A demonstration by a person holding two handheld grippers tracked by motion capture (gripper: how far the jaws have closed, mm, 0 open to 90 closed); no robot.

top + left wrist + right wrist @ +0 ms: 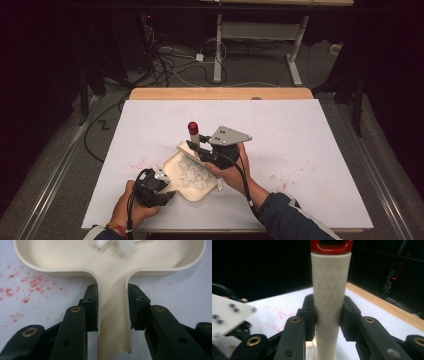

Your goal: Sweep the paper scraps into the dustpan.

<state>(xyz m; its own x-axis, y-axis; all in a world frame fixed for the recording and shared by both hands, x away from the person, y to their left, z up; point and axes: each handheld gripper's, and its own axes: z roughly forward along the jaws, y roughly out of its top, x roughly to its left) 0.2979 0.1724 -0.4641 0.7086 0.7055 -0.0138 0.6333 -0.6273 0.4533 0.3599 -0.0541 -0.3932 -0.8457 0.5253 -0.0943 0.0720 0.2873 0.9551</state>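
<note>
A cream dustpan lies on the white table cover with a heap of white scraps in it. My left gripper is shut on the pan's handle, one pad pressed on each side; its gripper view shows the scraps at the pan's far side. My right gripper is shut on the white stem of a tool with a red cap. The stem stands upright over the pan's far edge. Its flat cream lower part rests at the pan's rim.
Red crumbs are scattered on the white cover left of the pan and to the right of my hands. The wooden table edge runs along the back. Cables and a desk frame stand on the floor behind.
</note>
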